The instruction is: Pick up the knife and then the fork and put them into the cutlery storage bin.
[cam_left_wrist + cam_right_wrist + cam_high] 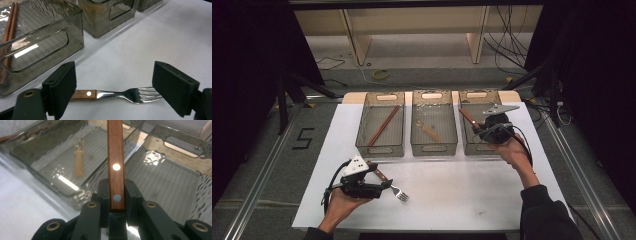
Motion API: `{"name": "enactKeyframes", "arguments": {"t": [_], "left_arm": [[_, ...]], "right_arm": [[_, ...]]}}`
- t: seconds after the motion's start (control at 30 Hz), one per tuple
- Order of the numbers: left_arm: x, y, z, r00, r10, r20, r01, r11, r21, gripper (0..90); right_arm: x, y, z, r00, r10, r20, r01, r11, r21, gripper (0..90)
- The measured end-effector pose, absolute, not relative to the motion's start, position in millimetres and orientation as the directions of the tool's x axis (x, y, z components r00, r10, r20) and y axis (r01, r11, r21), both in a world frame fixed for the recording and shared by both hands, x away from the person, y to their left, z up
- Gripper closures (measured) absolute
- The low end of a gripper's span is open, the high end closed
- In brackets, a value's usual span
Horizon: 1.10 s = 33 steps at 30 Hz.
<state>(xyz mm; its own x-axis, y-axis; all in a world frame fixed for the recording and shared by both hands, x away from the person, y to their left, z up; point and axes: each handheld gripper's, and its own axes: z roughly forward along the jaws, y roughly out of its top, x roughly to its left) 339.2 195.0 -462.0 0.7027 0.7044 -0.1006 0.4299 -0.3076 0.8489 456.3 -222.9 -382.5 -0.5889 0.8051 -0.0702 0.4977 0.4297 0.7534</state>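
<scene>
A fork (120,94) with a riveted wooden handle lies flat on the white table, tines pointing right in the left gripper view. My left gripper (115,87) is open, one jaw on each side of the fork and neither touching it. From above, the fork (398,191) lies at the front left beside the left gripper (384,185). My right gripper (117,195) is shut on the butt of a wooden-handled utensil (115,165). In the high view the right gripper (479,131) holds that utensil (468,118) above the right bin (472,149). The utensil's far end is out of frame.
Three smoky clear bins stand in a row at the back of the table. The left bin (380,148) holds brown chopsticks (384,125), and the middle bin (434,147) a small wooden-handled piece (429,131). Cables and shelf legs lie beyond the table.
</scene>
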Motion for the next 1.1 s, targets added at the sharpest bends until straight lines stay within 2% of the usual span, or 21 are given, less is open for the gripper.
{"name": "enactKeyframes", "arguments": {"t": [0.47, 1.1], "left_arm": [[336.1, 197.6, -463.0, 0.7, 0.707, -0.105, 0.413, -0.279, 0.867, 18.3], [334.8, 198.9, -462.5, 0.702, 0.705, -0.095, 0.396, -0.277, 0.875, 18.3]], "right_arm": [[493.9, -228.2, -375.0, -0.514, 0.857, -0.044, 0.551, 0.369, 0.748, 77.8], [531.7, -225.8, -382.8, -0.43, 0.902, -0.026, 0.62, 0.316, 0.718, 77.7]]}}
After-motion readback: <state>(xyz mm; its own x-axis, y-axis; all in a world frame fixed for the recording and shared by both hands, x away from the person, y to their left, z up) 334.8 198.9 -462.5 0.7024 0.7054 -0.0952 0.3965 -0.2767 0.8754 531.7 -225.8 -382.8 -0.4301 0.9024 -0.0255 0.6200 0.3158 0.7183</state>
